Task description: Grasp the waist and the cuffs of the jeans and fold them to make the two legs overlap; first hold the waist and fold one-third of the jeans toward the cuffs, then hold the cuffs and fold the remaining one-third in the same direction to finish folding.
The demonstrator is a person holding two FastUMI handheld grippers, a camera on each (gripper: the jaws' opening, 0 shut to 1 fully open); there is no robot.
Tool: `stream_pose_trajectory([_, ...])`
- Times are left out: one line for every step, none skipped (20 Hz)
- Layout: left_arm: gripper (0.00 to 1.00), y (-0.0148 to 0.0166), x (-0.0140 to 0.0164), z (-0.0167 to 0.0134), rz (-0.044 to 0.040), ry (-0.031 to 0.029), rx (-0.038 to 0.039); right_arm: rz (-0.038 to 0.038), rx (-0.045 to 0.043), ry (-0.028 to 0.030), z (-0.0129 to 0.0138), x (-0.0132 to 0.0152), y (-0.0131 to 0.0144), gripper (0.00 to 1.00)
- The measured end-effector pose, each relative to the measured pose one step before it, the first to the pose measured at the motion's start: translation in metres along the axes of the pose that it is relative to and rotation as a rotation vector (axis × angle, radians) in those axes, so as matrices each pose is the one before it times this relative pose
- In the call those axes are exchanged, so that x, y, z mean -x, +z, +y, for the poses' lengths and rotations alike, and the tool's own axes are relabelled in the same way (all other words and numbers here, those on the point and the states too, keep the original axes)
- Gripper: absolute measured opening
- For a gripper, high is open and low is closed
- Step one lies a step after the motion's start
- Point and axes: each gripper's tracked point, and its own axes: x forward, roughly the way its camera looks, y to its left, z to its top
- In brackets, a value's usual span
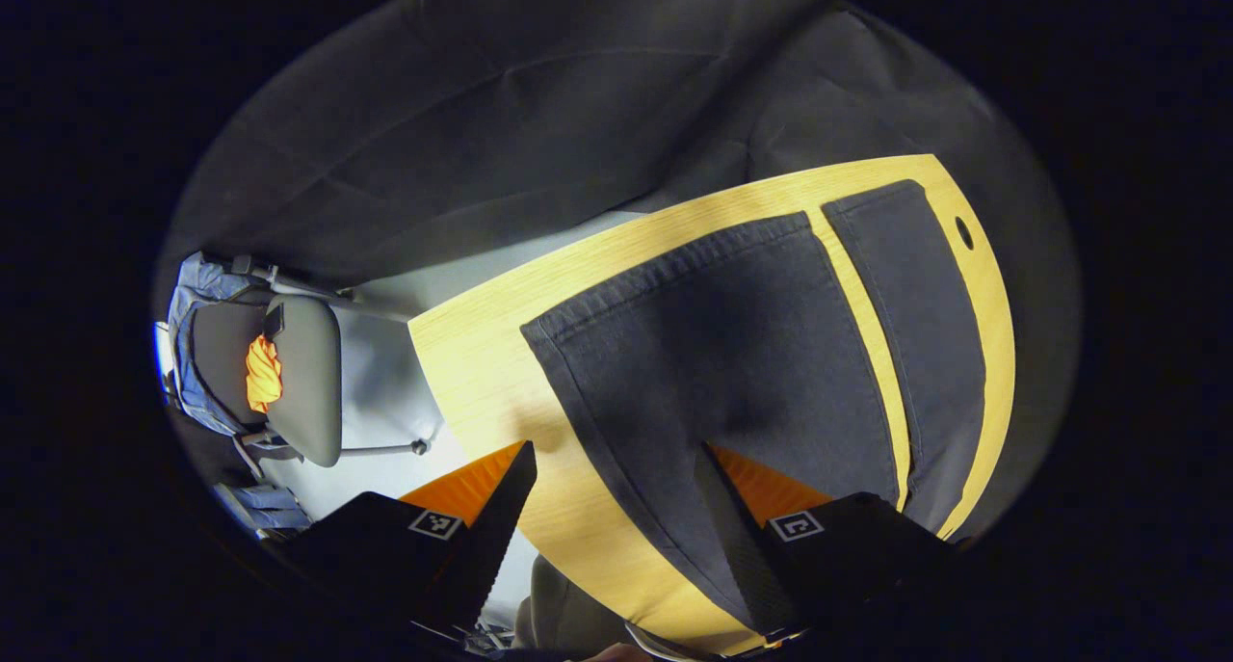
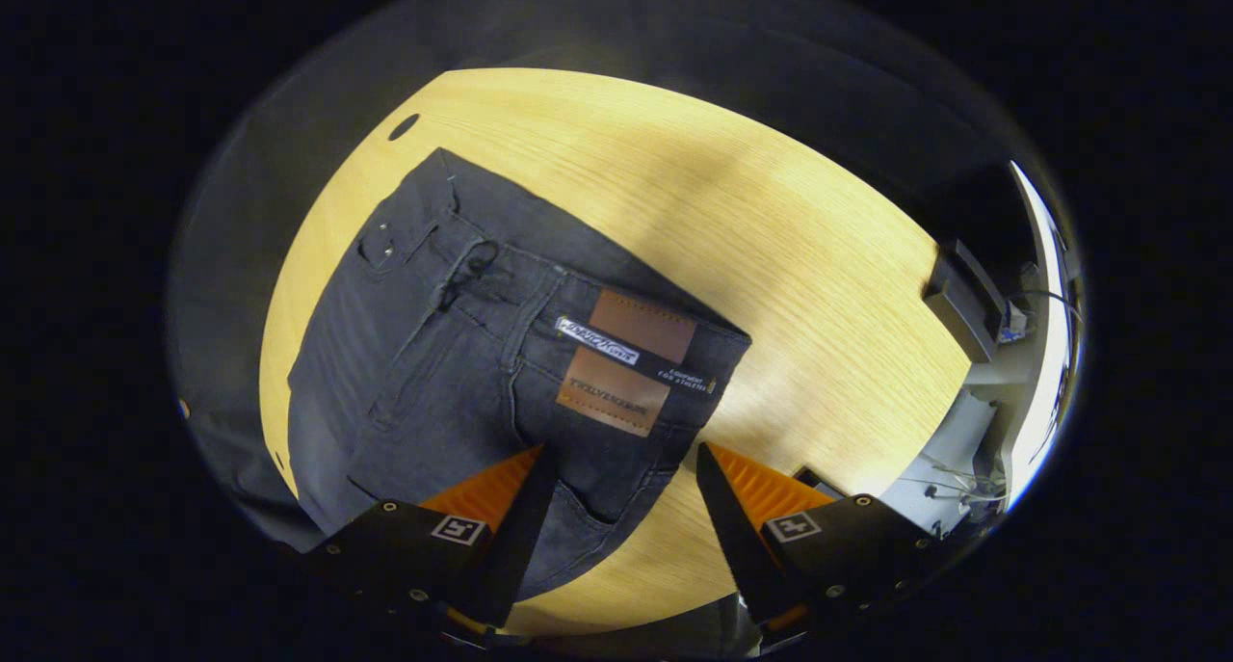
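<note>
The dark jeans (image 1: 732, 354) lie flat on the light wooden table (image 1: 482, 373), their two legs spread side by side with a strip of bare wood between them. In the left gripper view, the left hand-held gripper (image 1: 616, 493) hangs above the cuff end with its fingers spread wide and nothing between them; one finger sits over the table's edge, the other over the nearer leg. The nearer cuff's hem (image 1: 665, 267) runs across the wood, and the second leg (image 1: 915, 334) lies beyond it, near a small dark hole in the tabletop (image 1: 964, 232). A grey chair (image 1: 303, 378) stands on the floor off the table's side. In the right gripper view, the right hand-held gripper (image 2: 624, 493) hovers over the waist (image 2: 616, 354), also parted and empty, with the waistband's brown leather patch (image 2: 614, 392) just ahead of its fingers.
</note>
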Motion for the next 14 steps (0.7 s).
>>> stream_pose_trajectory([0.99,0.00244,-0.00698,0.00119,0.01901,0.00927,0.00739,0.01153,-0.02023,-0.01983,-0.00097,-0.0001,0.00164,0.87])
stream_pose_trajectory([0.99,0.0037,-0.00457,-0.00134,-0.00117,-0.00903,-0.00026,0.01338,-0.00912,-0.01098,0.00064,-0.00146,0.00004,0.8])
stream_pose_trajectory([0.99,0.00401,-0.00374,0.00321,0.00237,0.00879,-0.00826,0.01014,0.00822,-0.01263,-0.00033,-0.00014,0.00003,0.78])
stream_pose_trajectory([0.99,0.00401,-0.00398,0.00204,-0.00336,0.01496,-0.00339,-0.00235,0.00313,-0.01538,-0.00181,0.0001,0.00032,0.78])
stream_pose_trajectory([0.98,0.00183,-0.00025,-0.00126,0.01184,-0.00039,0.00599,-0.00869,-0.00429,-0.01809,0.00037,-0.00102,0.00101,0.75])
stream_pose_trajectory([0.98,-0.00005,-0.00333,-0.00208,-0.00248,-0.00186,-0.00191,-0.01013,0.00778,-0.00727,0.00148,-0.00007,0.00014,0.66])
stream_pose_trajectory([0.98,-0.00072,0.00077,-0.00089,0.01139,-0.00102,-0.01486,-0.01153,0.00558,0.00077,0.00038,0.00039,0.00026,0.65])
stream_pose_trajectory([0.98,0.00063,0.00174,-0.0004,-0.00446,-0.00056,-0.0114,-0.0091,-0.00086,0.00145,0.00152,-0.00197,0.00022,0.62])
stream_pose_trajectory([0.98,0.00036,0.00078,-0.00099,-0.01216,0.00275,0.00106,-0.00885,0.00375,0.00383,-0.0003,0.00139,0.00061,0.6])
stream_pose_trajectory([0.98,0.00174,0.00017,-0.00032,-0.01277,-0.00017,-0.01496,-0.01688,0.00391,-0.01701,-0.00451,-0.00098,0.00136,0.57])
stream_pose_trajectory([0.98,0.00034,-0.00058,-0.00016,-0.00583,-0.0014,-0.01478,-0.01415,-0.0151,-0.00799,0.0006,-0.00063,0.0006,0.48])
stream_pose_trajectory([0.94,0.0051,0.00655,-0.00306,-0.01201,-0.00687,-0.01089,-0.00765,0.02268,0.00175,0.00328,0.00011,0.00033,0.33])
stream_pose_trajectory([0.87,0.00027,-0.00148,-0.00068,-0.0179,-0.00578,-0.00919,-0.00764,0.02379,0.00248,-0.00199,-0.00044,-0.00045,0.33])
stream_pose_trajectory([0.81,0.00116,0.00057,-0.00226,-0.01965,-0.00886,-0.01942,-0.00252,0.01285,0.00677,0.00045,0.00071,-0.00019,0.33])
